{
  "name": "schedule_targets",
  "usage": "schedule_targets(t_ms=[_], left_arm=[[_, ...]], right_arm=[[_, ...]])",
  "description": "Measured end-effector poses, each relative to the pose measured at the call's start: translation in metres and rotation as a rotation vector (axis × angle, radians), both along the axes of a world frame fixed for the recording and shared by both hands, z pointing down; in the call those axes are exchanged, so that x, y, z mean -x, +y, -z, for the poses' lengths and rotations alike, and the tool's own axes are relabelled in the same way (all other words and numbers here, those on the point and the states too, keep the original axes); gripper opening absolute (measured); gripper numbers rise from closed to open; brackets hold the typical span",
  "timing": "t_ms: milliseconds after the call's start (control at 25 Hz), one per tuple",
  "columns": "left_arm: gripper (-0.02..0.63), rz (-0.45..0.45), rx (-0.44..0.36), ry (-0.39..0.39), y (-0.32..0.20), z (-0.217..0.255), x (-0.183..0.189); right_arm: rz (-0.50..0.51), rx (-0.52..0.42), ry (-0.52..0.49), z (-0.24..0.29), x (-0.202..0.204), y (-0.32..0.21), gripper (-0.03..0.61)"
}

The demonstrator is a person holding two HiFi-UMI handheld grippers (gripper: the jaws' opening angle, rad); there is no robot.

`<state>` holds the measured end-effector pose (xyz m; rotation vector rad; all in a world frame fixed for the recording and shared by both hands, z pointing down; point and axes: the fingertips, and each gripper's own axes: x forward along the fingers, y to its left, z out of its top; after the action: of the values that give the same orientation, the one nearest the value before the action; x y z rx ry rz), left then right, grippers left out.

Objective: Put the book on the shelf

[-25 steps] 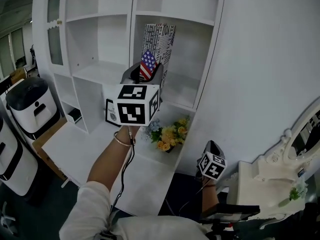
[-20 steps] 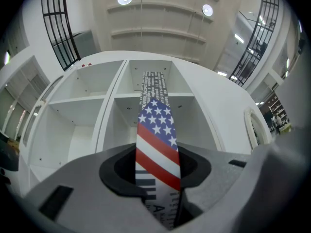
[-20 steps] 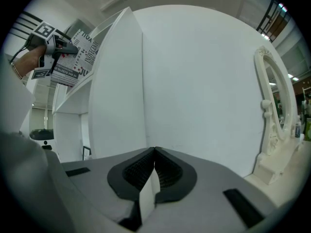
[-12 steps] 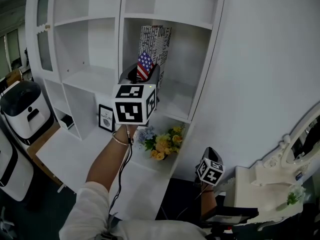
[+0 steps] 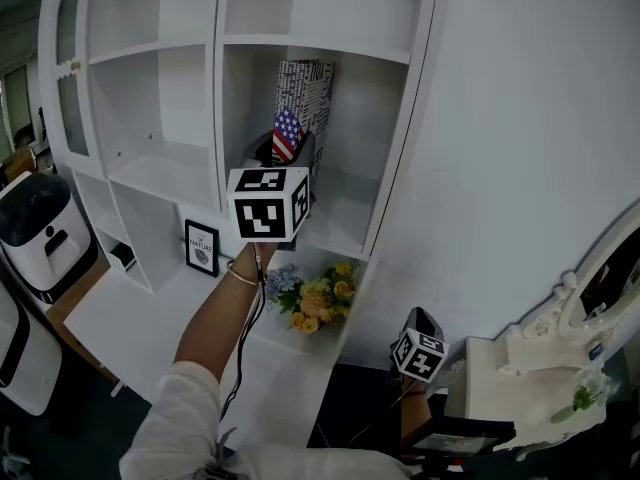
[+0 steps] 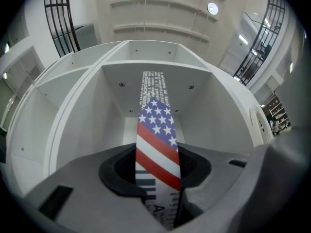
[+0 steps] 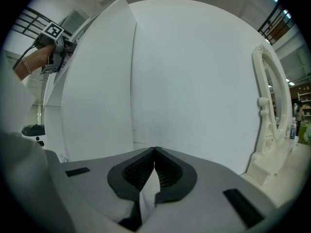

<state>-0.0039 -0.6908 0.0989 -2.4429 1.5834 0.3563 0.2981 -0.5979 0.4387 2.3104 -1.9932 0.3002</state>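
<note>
A tall book [image 5: 306, 92] with black-and-white lettering and a stars-and-stripes patch stands upright in my left gripper [image 5: 291, 154], which is shut on its lower part. The book is within the mouth of the middle compartment of the white shelf [image 5: 346, 214]. Its lower edge is hidden behind the gripper and its marker cube [image 5: 268, 205]. In the left gripper view the book [image 6: 156, 144] runs up between the jaws of the left gripper [image 6: 158, 168], toward the compartment's back wall [image 6: 116, 96]. My right gripper [image 5: 421, 320] hangs low at the right, shut and empty; in its own view the right gripper [image 7: 154, 150] faces a bare white wall.
Below the compartment, a small framed picture [image 5: 201, 247] and a bunch of flowers [image 5: 316, 299] stand on the lower ledge. A white appliance with a dark lid [image 5: 36, 230] is at far left. An ornate white mirror frame [image 5: 565, 333] is at lower right.
My left gripper has carried the book closer to the middle compartment, and the shelf has shifted left in the head view. The right gripper stays low at the right.
</note>
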Motion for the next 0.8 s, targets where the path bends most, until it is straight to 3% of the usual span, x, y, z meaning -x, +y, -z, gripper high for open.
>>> schedule_targets(t_ms=[400, 800], left_arm=[[0.160, 0.008, 0.053, -0.029, -0.020, -0.010, -0.005], [0.166, 0.007, 0.051, -0.048, -0.007, -0.017, 0.000]], right_arm=[[-0.023, 0.009, -0.016, -0.006, -0.010, 0.006, 0.021], [-0.003, 0.004, -0.041, -0.010, 0.004, 0.013, 0.021]])
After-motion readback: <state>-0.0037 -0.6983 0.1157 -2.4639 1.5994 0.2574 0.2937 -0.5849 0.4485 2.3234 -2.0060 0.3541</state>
